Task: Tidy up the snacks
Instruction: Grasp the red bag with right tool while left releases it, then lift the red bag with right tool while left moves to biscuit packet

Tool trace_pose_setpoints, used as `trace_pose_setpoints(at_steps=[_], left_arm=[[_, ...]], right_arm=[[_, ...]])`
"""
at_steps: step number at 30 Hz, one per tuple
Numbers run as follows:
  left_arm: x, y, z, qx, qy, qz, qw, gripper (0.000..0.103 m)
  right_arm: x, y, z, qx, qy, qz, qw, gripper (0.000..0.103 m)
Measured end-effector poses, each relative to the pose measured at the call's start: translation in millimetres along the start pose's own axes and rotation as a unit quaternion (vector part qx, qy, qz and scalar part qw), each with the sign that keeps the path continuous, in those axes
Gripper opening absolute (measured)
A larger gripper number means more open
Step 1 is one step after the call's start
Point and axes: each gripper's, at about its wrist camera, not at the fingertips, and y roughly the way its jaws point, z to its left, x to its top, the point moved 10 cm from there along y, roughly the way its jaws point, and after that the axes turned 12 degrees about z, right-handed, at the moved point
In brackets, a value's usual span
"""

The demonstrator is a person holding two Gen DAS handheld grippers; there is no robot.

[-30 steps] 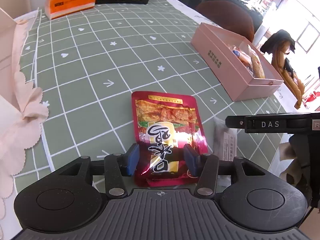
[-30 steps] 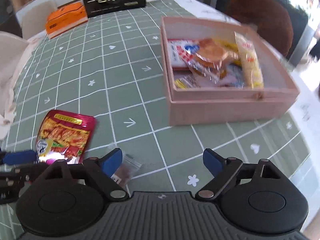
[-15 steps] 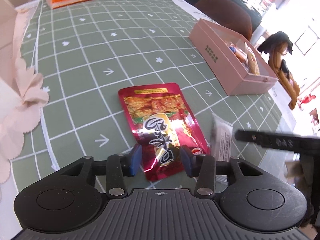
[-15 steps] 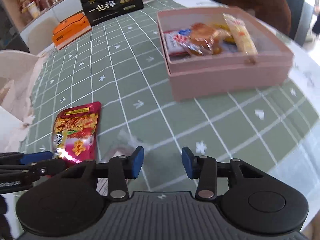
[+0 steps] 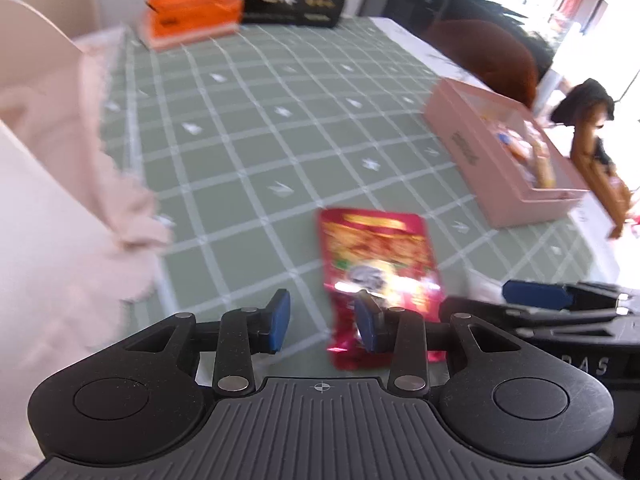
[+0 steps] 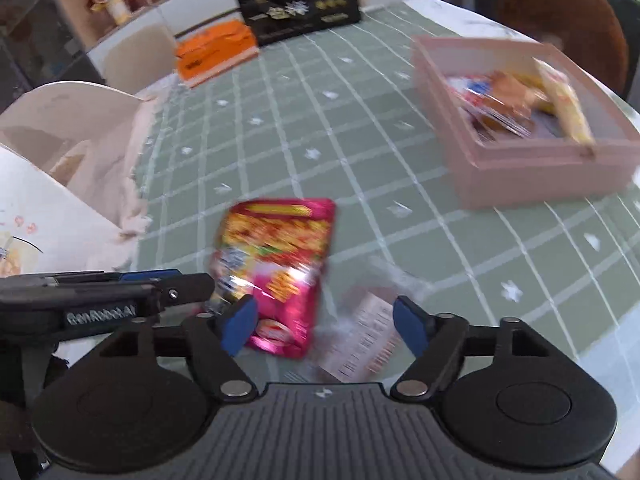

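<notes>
Since 0.5 s ago L gripper (image 5: 323, 326) slid left off red snack pouch (image 5: 380, 264); jaws apart, gripping nothing, pouch at its right pad. R gripper (image 6: 325, 324) spread wide over clear packet (image 6: 362, 340). Pink box (image 6: 532, 176) far right, bare green tablecloth (image 5: 256, 152) between.

We hold our right gripper (image 6: 322, 325) open over a clear packet (image 6: 366, 336) beside the red snack pouch (image 6: 276, 264).

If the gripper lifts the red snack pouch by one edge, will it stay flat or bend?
The red snack pouch would probably sag: it looks thin and lies flat on the tablecloth. Its glossy foil may slip between the pads. It seems light.
</notes>
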Motion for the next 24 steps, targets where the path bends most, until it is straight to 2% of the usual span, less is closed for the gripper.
trace_pose_setpoints(at_steps=[2,8,10,14,18,22,24], left_arm=[[3.2,-7.0,10.8,0.019,-0.008,-0.01,0.9997,0.04],[0.4,-13.0,34.1,0.011,-0.037,-0.019,0.9991,0.039],[-0.8,-12.6,41.1,0.006,-0.047,-0.02,0.9987,0.039],[-3.6,-11.9,52.7,-0.001,-0.061,-0.021,0.9979,0.039],[-6.1,-17.1,63.0,-0.009,-0.073,-0.032,0.9968,0.039],[-11.0,-22.6,75.3,-0.016,-0.084,-0.039,0.9956,0.039],[-13.2,-24.0,80.8,-0.018,-0.086,-0.039,0.9953,0.039]], right_arm=[[10.3,4.6,13.2,0.009,-0.002,0.0,1.0,0.082],[23.6,43.4,30.1,-0.02,0.005,0.044,0.999,0.082],[22.4,54.8,30.5,-0.023,0.016,0.062,0.998,0.091],[21.1,63.1,37.7,-0.029,0.006,0.065,0.997,0.103],[19.1,66.6,41.0,-0.056,0.003,0.057,0.997,0.103],[15.6,74.3,49.0,-0.111,-0.015,0.065,0.992,0.103],[15.7,74.3,48.2,-0.114,0.005,0.064,0.991,0.103]])
